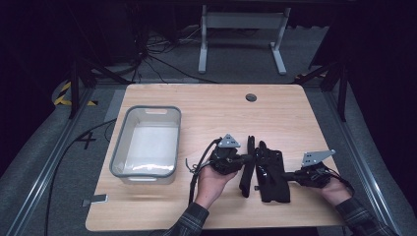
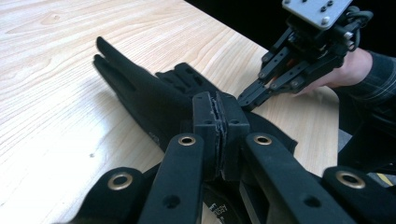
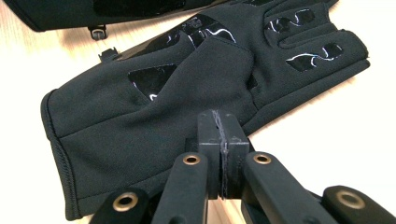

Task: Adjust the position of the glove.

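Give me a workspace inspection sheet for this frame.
Surface: light wooden table, round grommet hole.
Job's things: two black fabric gloves, one flat, one narrow on edge, lying side by side.
Clutter: empty grey-rimmed clear plastic bin; small grey tag.
Grippers: left gripper jaws shut, empty; right gripper jaws shut at the flat glove's edge, grip unclear.
Cables: black gripper cable; floor cables.
Surroundings: dark room, white desk frame.
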{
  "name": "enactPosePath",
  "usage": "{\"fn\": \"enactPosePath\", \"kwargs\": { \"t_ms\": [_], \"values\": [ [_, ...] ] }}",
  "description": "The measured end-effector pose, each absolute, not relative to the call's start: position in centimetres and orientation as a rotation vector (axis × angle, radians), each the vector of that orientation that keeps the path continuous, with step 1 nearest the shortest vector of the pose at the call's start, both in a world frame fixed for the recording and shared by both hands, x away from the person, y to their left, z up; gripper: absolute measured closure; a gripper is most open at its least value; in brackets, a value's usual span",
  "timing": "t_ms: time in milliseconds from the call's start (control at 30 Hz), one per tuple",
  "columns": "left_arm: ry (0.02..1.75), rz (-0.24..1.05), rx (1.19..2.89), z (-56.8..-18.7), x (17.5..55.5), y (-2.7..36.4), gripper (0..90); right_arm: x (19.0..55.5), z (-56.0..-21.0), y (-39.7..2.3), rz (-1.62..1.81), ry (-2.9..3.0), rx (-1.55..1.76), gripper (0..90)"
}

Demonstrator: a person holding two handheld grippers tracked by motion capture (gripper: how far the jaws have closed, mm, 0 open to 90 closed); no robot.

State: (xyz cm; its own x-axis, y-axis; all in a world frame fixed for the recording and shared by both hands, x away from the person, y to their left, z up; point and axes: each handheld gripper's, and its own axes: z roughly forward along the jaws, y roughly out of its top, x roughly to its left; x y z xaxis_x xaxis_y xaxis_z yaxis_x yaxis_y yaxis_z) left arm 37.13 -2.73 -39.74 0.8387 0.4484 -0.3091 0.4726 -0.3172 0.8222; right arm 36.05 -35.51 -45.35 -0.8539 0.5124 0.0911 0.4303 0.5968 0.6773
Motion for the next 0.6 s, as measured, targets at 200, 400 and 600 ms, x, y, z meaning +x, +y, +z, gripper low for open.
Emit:
{"fn": "enactPosePath", "kwargs": {
  "t_ms": [200,400,600],
  "values": [
    [0.664,-0.035,1.953,-39.6,37.1,-3.1,88.4,36.6,-45.4,-34.2,1.099,2.707,0.776,90.0],
    [0.637,-0.041,1.969,-39.5,37.3,-4.1,88.4,36.8,-45.4,-33.0,1.097,2.711,0.746,90.0],
    [0.612,-0.049,1.988,-39.8,37.6,-5.2,88.3,37.0,-45.5,-32.8,1.121,2.719,0.752,90.0]
  ]
}}
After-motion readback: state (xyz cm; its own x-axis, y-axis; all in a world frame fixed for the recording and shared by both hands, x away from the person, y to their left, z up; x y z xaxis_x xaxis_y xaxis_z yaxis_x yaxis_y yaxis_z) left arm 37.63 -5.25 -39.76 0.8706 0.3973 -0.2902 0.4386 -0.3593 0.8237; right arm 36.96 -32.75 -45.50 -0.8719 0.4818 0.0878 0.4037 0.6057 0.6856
